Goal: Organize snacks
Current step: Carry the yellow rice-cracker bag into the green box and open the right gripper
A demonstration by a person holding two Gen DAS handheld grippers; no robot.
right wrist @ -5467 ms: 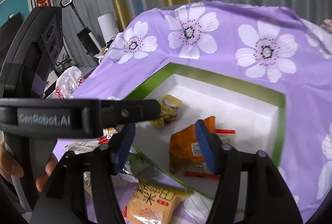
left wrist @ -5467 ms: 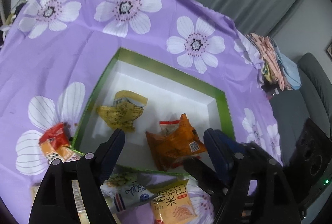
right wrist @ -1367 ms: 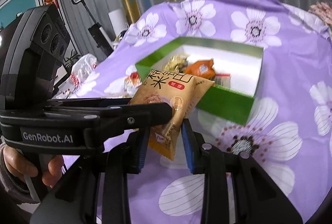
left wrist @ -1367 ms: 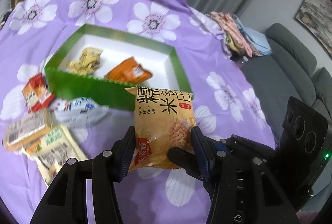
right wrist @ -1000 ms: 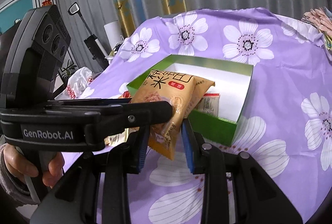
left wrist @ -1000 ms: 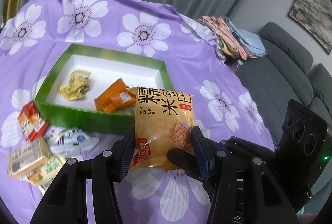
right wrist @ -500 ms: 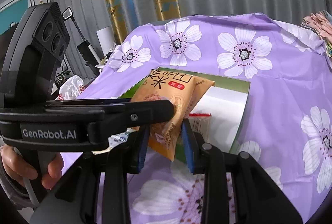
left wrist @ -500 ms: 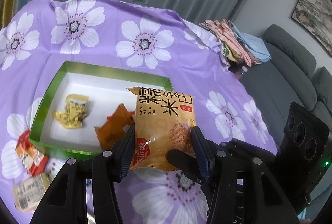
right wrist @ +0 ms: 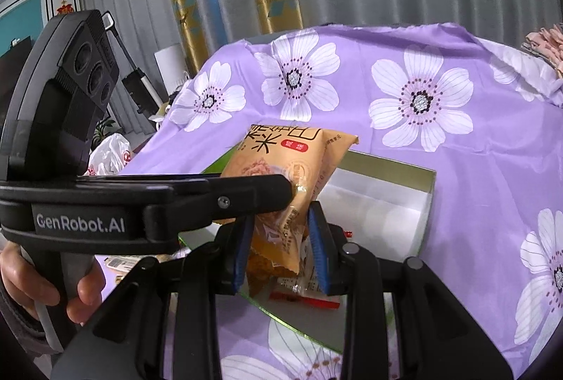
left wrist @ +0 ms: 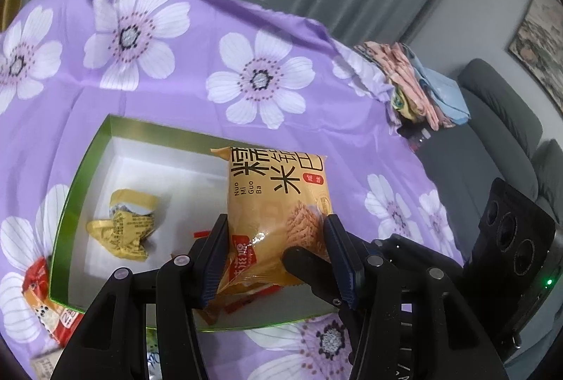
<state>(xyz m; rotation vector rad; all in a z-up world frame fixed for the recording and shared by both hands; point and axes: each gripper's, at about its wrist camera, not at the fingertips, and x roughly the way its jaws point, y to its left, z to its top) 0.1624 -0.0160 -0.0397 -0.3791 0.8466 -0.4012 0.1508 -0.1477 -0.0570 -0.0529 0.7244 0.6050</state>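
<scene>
Between the blue pads of my left gripper (left wrist: 276,253) I hold an orange rice-cracker packet (left wrist: 278,204), clamped across its width near the lower end, its printed face towards the camera. My right gripper (right wrist: 281,244) pinches the same packet (right wrist: 281,165) from the side, its pads squeezing the bag's thin edge, so both tools are closed on it at once. The left tool's black body (right wrist: 105,200) crosses the right-hand view, and the person's hand (right wrist: 42,278) grips its handle. The packet hangs in the air above the green box (left wrist: 67,200), over the box's right half as my left camera sees it. Inside the box, on its white floor, a crumpled yellow wrapper (left wrist: 123,228) lies towards the left, and part of another orange packet with red trim (left wrist: 246,301) shows right under the one I carry. Outside the box, against its left wall, a red and orange snack bag (left wrist: 45,306) rests on the purple flowered cloth (left wrist: 176,63) that covers the table. Beyond the box's far right corner, at the cloth's edge, sits a pile of folded fabrics (left wrist: 418,88), with a grey sofa (left wrist: 499,119) further out.
</scene>
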